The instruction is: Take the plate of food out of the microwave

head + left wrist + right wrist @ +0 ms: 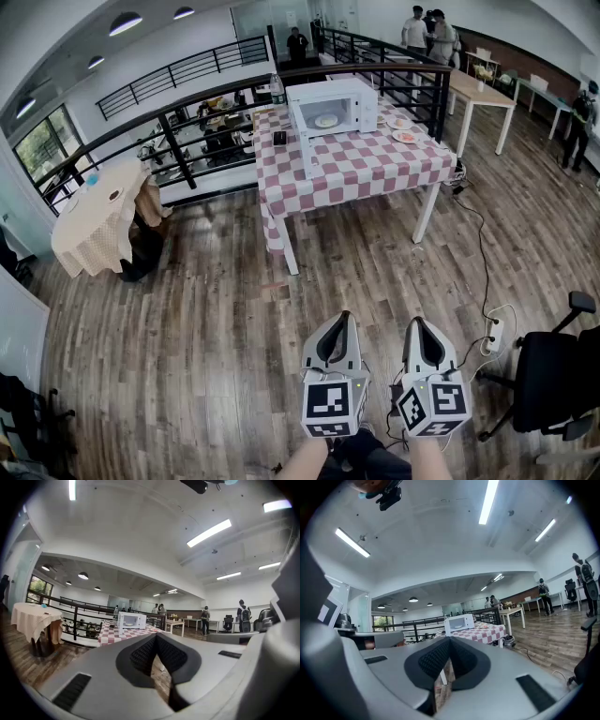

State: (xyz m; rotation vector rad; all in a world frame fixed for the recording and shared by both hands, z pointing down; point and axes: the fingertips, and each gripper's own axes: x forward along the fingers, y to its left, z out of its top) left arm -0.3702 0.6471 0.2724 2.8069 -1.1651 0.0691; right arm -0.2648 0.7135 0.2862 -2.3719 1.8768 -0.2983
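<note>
A white microwave [330, 108] stands on a red-and-white checked table [356, 169] across the room. A pale plate of food [326, 121] shows inside it. The microwave is small and distant in the left gripper view [131, 619] and in the right gripper view [459, 622]. My left gripper [343, 317] and right gripper [416, 322] are side by side low over the wooden floor, far short of the table. Both are shut with nothing between the fingers, as the left gripper [156, 636] and right gripper [450, 638] also show in their own views.
Two plates [403, 129] lie on the checked table right of the microwave. A round table with a cream cloth [98, 225] stands at the left. A black office chair [553, 375] and a power strip with cable [494, 333] are at my right. A black railing [187, 122] runs behind the table. People stand at the back.
</note>
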